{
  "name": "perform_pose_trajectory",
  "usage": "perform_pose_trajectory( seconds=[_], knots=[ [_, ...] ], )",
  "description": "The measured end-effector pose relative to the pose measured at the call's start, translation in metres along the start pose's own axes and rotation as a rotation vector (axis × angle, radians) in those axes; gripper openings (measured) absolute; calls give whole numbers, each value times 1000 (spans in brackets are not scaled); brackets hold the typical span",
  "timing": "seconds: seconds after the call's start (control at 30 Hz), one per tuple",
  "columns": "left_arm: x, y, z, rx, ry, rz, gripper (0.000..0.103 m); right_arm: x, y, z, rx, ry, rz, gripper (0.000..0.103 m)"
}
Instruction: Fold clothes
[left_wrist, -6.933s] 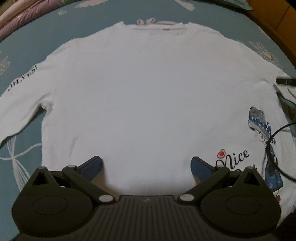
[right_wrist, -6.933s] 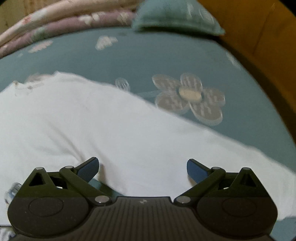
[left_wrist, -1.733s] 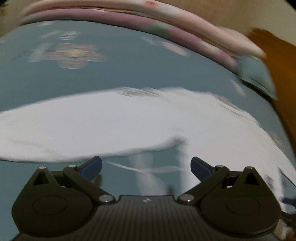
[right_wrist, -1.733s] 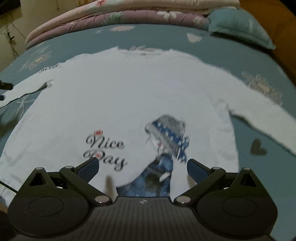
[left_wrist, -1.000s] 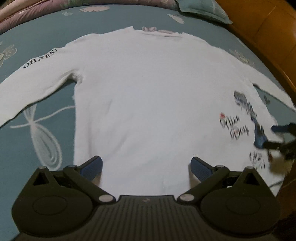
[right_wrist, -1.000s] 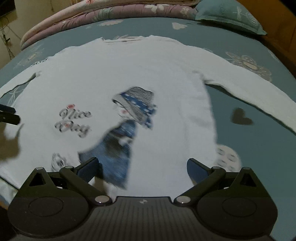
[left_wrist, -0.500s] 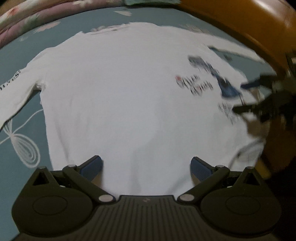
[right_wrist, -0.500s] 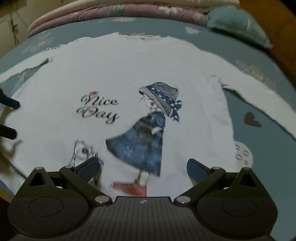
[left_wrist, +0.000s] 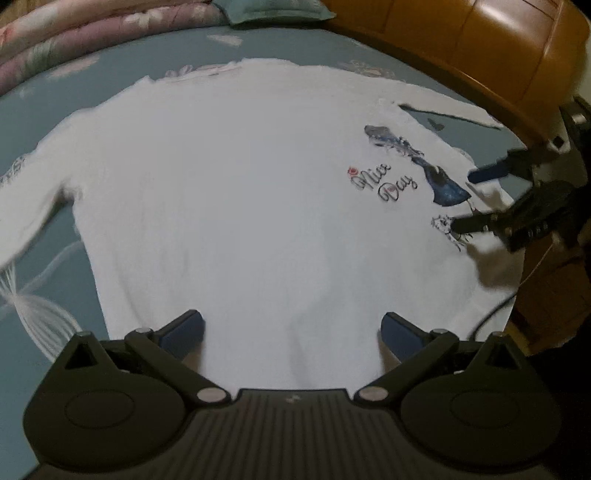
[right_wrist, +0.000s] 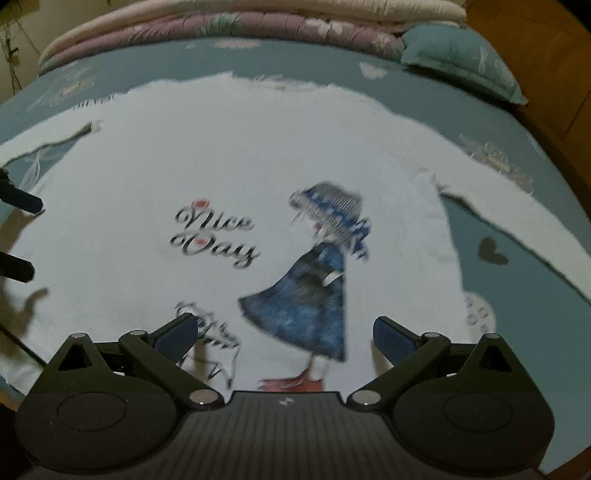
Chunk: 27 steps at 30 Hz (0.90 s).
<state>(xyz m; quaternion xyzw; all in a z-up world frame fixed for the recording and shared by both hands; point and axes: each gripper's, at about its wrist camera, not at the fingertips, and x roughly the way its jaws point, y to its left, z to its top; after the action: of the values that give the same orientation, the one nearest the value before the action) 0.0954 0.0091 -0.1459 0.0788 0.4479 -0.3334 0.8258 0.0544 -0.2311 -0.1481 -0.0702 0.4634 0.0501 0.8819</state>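
A white long-sleeved shirt lies flat and face up on the teal bed, sleeves spread to both sides. It bears a "Nice Day" print and a girl in a blue dress. My left gripper is open and empty above the shirt's bottom hem. My right gripper is open and empty above the hem at the printed corner; it also shows at the right of the left wrist view. The left gripper's fingers show at the left edge of the right wrist view.
The teal bedsheet has flower and heart prints. Folded quilts and a teal pillow lie at the head of the bed. A wooden bed frame runs along the right side.
Both grippers have swung back from the sleeves toward the shirt's bottom hem and stayed open. The left view has turned right, bringing the right gripper into sight.
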Motion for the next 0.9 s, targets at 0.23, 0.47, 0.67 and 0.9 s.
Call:
perform_pose_trajectory(
  seconds=[0.23, 0.47, 0.67, 0.9],
  knots=[
    [-18, 19, 2, -54, -24, -9, 102, 3, -3, -13, 85, 44, 0, 103],
    [2, 36, 54, 13, -109, 36, 102, 4, -1, -12, 103, 54, -12, 103],
    [24, 42, 50, -17, -39, 28, 102, 5, -1, -12, 132, 62, -19, 103],
    [-1, 50, 30, -88, -68, 52, 102, 6, -3, -10, 132, 74, -9, 103]
  ],
)
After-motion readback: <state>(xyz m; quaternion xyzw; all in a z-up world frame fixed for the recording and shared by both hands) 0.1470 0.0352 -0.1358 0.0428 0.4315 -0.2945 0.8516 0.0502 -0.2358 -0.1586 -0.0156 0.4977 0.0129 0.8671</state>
